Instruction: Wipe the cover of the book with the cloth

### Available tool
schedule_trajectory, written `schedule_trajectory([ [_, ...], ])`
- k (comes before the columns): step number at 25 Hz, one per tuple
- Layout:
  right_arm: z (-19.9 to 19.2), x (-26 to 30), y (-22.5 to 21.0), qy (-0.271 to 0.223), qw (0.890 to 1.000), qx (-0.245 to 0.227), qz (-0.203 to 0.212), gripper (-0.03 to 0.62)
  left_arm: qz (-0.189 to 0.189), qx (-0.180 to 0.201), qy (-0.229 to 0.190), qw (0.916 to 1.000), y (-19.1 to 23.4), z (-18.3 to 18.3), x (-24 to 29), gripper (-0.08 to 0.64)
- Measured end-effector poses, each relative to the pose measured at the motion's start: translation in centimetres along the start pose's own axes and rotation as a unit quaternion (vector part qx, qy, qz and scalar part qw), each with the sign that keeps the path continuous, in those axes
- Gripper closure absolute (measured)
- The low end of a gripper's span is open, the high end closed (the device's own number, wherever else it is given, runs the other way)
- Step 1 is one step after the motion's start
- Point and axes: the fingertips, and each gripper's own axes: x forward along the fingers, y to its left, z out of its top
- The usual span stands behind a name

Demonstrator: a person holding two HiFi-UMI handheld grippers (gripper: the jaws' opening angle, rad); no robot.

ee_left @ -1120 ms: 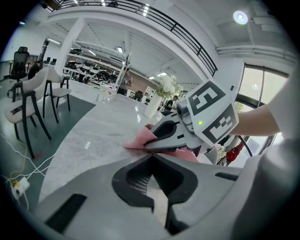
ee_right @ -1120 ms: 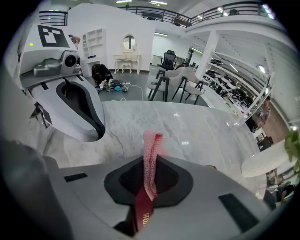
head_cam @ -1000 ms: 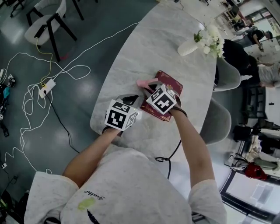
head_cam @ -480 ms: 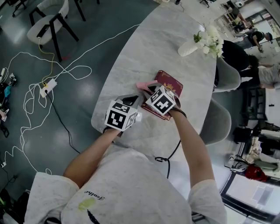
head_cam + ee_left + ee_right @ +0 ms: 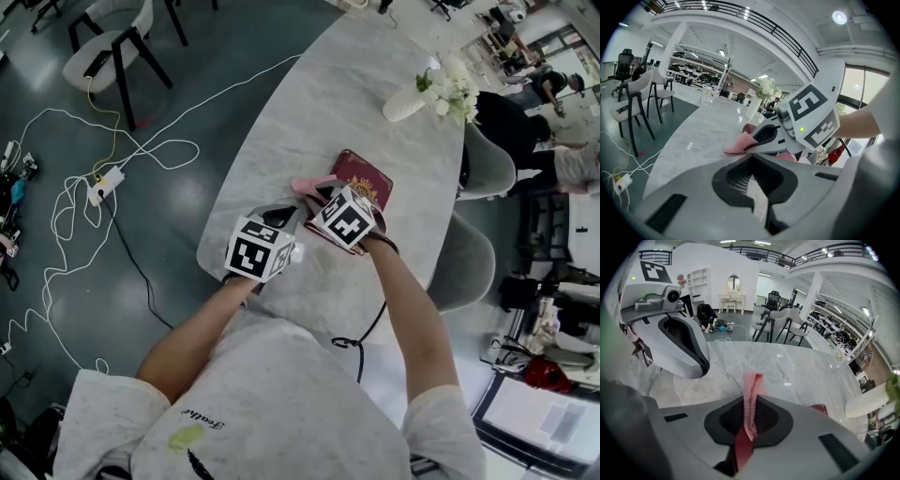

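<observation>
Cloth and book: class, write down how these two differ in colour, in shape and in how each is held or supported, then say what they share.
The cloth is pale pink; the book is dark red. The cloth is soft and bunched; the book is stiff and flat. The cloth is pinched in the right claw; the book lies on the table. Both are reddish, and they sit side by side.

We see only the far part of the book [image 5: 366,176]; the right gripper [image 5: 323,191] covers its near end and most of the cloth [image 5: 306,181].
</observation>
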Motion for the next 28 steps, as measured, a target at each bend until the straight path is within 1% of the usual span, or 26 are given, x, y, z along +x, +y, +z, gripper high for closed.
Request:
schedule_trajectory([
  [28, 0.5, -0.5, 3.2, -0.013, 1.0, -0.025, 0.012, 0.574, 0.017, -0.002, -0.013, 0.9998, -1.2, -1.1, -1.9, 0.554],
])
